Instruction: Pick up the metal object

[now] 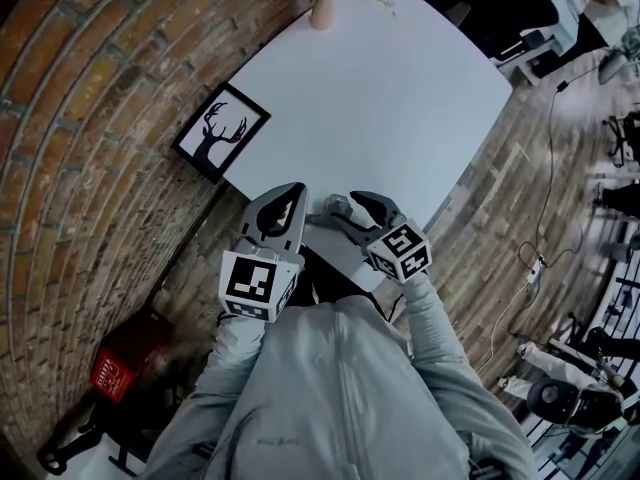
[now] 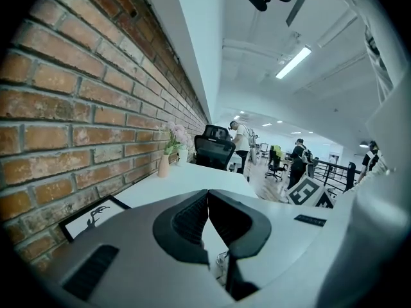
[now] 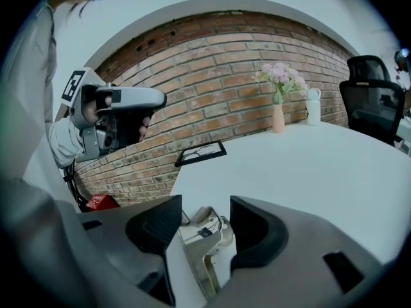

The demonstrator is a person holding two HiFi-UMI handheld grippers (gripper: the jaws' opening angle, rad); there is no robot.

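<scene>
This is an open-plan office with a loft look. A bare brick wall (image 1: 90, 118) runs along the left, and a large white table (image 1: 400, 98) stands against it. A framed deer silhouette (image 1: 220, 131) sits by the bricks, and a vase of pink flowers (image 1: 323, 8) stands at the far end. A black mesh office chair (image 2: 214, 149) waits beyond the table. Farther off, people (image 2: 298, 156) stand among desks and swivel chairs under long ceiling strip lights (image 2: 294, 63). On the right, a cable (image 1: 548, 148) trails over the wood-plank floor (image 1: 500, 178).

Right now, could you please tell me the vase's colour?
The vase is pale pink, clearest in the right gripper view.
</scene>
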